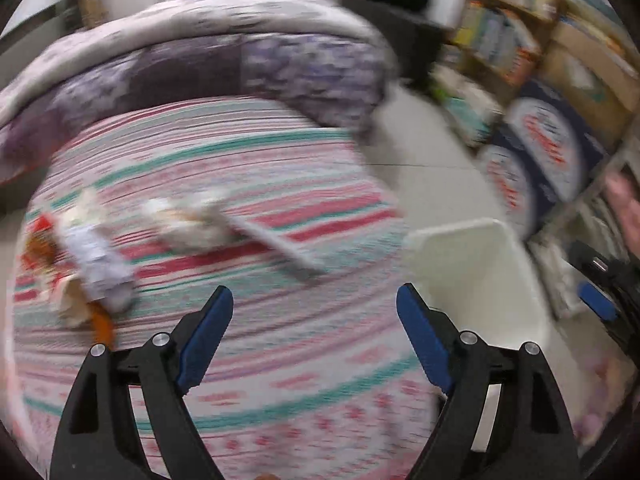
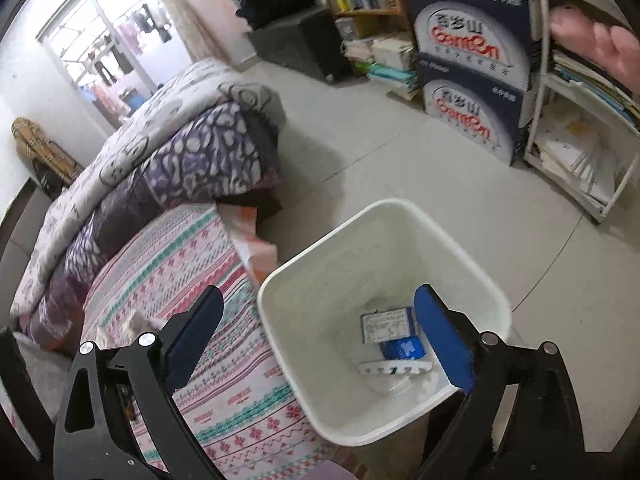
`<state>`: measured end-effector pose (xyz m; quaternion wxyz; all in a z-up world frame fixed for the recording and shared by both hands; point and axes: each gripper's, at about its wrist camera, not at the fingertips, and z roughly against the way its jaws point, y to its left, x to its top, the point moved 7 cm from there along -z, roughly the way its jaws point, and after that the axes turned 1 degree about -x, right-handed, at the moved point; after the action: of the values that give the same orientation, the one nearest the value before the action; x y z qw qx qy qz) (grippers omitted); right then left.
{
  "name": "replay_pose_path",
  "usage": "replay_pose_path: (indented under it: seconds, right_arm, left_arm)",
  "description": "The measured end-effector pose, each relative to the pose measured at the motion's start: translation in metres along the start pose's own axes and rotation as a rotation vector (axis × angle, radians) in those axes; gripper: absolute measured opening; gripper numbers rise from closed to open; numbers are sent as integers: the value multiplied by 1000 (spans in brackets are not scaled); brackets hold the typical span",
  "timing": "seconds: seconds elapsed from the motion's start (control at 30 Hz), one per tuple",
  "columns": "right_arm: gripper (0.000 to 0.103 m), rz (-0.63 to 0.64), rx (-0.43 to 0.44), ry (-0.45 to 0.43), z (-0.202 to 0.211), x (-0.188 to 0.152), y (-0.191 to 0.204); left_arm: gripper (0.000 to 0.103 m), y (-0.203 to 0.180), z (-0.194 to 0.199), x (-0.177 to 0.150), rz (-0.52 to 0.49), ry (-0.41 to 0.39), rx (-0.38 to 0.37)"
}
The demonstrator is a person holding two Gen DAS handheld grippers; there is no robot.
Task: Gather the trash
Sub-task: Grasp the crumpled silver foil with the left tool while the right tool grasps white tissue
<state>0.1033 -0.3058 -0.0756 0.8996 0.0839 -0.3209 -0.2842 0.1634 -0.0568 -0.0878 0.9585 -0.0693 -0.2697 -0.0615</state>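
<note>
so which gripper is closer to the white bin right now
Right. The right gripper hangs open just above the white bin, one finger over its inside. The left gripper is open over the bed, beside the bin.

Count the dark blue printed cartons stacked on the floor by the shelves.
2: the upper carton sits directly on the lower carton, beside the white shelf. More could be hidden behind them.
</note>
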Motion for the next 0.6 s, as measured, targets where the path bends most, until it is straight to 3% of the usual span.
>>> replay_pose_path:
  seconds: [0.17,0.3,0.6]
  right_arm:
    - [92,51,5,34,-10,-11,22]
    - [92,87,-4,59,-19,-20,33]
    - [92,104,2,125,-36,-33,49]
  left_arm:
    - [82,83,-13,9,173,22,171]
    - [82,130,-22,13,247,27,257]
    - [82,185,-63,12,308,111,353]
